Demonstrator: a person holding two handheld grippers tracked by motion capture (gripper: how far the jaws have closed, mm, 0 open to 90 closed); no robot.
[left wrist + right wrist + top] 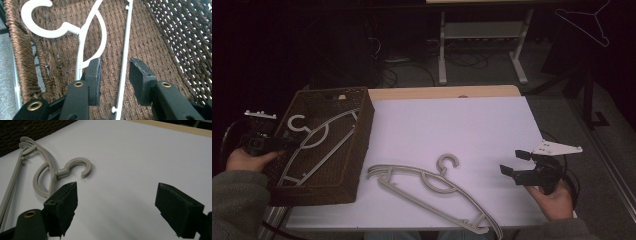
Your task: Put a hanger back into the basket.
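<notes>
A brown wicker basket (319, 194) stands at the table's left with a pale plastic hanger (312, 142) lying inside it. My left gripper (292, 143) reaches in over the basket's left rim. In the left gripper view my left gripper (115, 80) is open, and the hanger's straight bar (125, 47) runs between the pads without touching them. Two more pale hangers (432, 187), one on top of the other, lie on the white sheet near the front edge. My right gripper (513, 162) hovers to their right, open and empty (117, 205), pointing toward their hook (62, 171).
The white sheet (452, 125) covers most of the table, with a wooden strip (437, 93) along the back edge. A thin wire hanger (592, 22) hangs in the dark at the far right. Desk legs and cables stand on the floor behind.
</notes>
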